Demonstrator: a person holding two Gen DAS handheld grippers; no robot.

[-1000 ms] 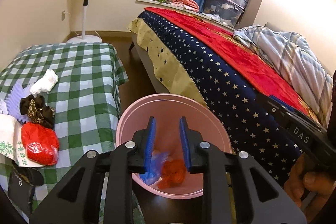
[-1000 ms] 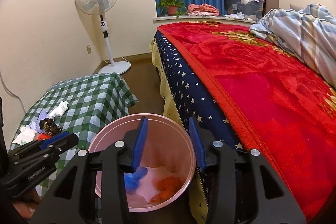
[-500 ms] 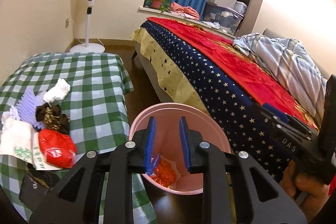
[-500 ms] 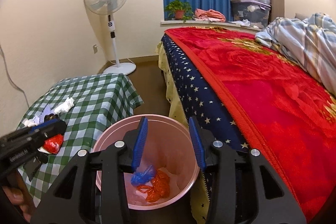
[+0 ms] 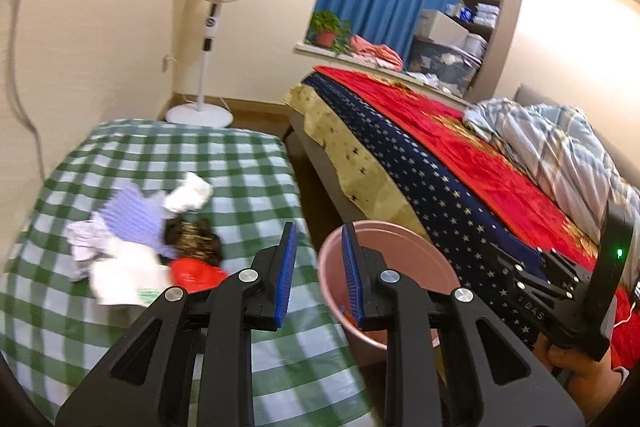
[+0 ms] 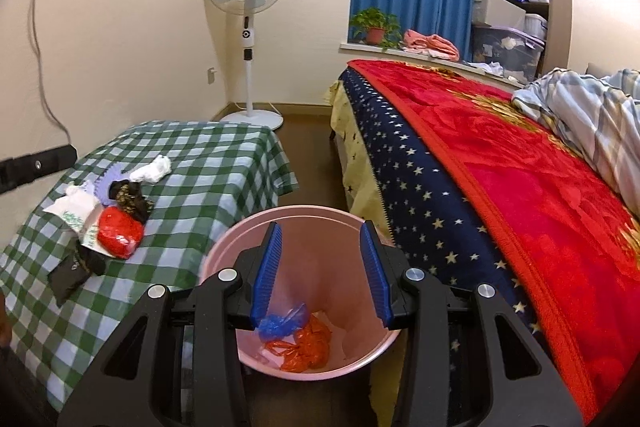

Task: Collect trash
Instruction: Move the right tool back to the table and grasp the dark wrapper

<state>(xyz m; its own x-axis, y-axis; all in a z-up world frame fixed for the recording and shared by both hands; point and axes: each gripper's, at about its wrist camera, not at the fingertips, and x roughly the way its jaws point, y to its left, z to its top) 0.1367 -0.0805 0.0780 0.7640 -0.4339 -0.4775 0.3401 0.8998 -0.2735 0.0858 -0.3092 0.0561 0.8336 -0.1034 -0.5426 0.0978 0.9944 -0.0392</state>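
Note:
A pink bin (image 6: 248, 231) stands on the floor between a checked table and a bed; a blue bag (image 6: 282, 323) and an orange bag (image 6: 308, 345) lie in it. My right gripper (image 6: 320, 275) hovers open over the bin, with nothing between its pads. My left gripper (image 5: 318, 279) is open with a narrow empty gap, above the table's near corner beside the bin (image 5: 400, 255). On the table (image 5: 200, 155) lies a trash pile: a red bag (image 5: 192, 273), a dark wrapper (image 5: 192, 235), a white tissue (image 5: 190, 193), purple paper (image 5: 132, 215) and white paper (image 5: 124, 275).
The bed (image 6: 500, 167) with a red blanket and starred cover runs along the right, close to the bin. A standing fan (image 6: 248, 27) is in the far corner. A black flat item (image 6: 70, 273) lies at the table's near edge. A hand (image 5: 580, 367) holds the right gripper.
My left gripper has swung left and a little up, from over the bin to the table's corner near the trash pile. The right gripper shifted slightly and stays over the bin.

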